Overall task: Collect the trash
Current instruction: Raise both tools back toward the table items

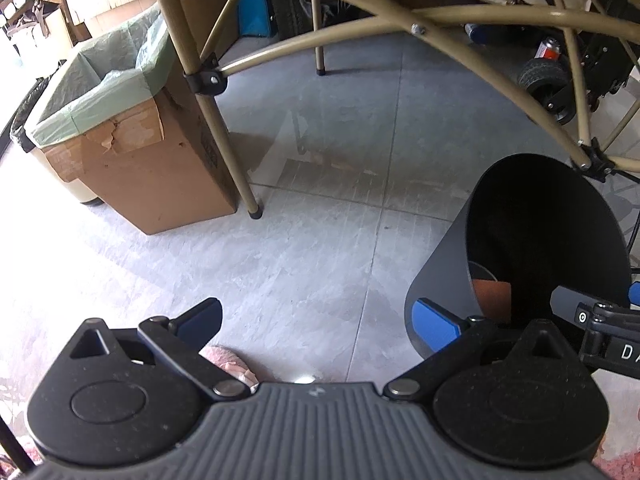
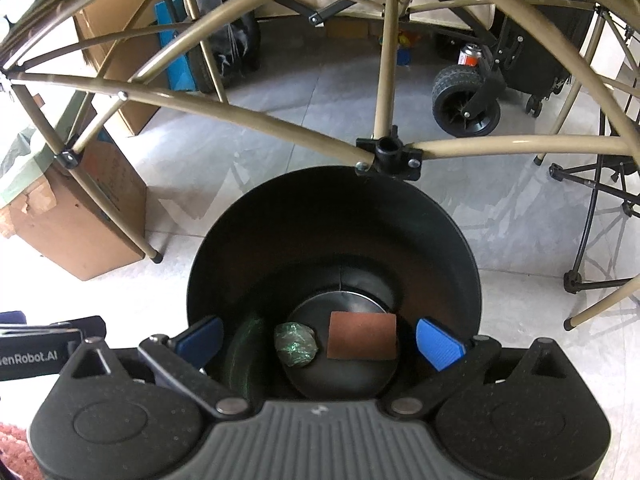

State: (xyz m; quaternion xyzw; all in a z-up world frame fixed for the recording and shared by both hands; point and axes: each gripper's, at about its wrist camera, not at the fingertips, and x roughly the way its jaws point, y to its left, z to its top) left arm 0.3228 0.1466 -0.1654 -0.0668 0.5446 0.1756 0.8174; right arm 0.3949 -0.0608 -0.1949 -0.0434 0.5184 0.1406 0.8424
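My right gripper [image 2: 320, 342] is wide open over the black bin [image 2: 448, 216]. A green wad [image 2: 296, 345] and brown card [image 2: 362, 336] lie inside. My left gripper [image 1: 318, 322] is open too, holding nothing.

The right gripper [image 2: 320, 340] hangs over the mouth of a round black plastic waste bin [image 2: 248, 232], its blue-padded jaws spread wide with nothing between them. On the bin's floor a crumpled green foil wrapper [image 2: 296, 345] lies just beside a flat brown cardboard square [image 2: 362, 335]. Tan metal tube framing [image 2: 280, 124] arches above the bin. A brown cardboard box [image 2: 76, 224] stands at left on the pale tiled floor [image 2: 520, 312], and a black rubber wheel [image 2: 466, 106] sits beyond.
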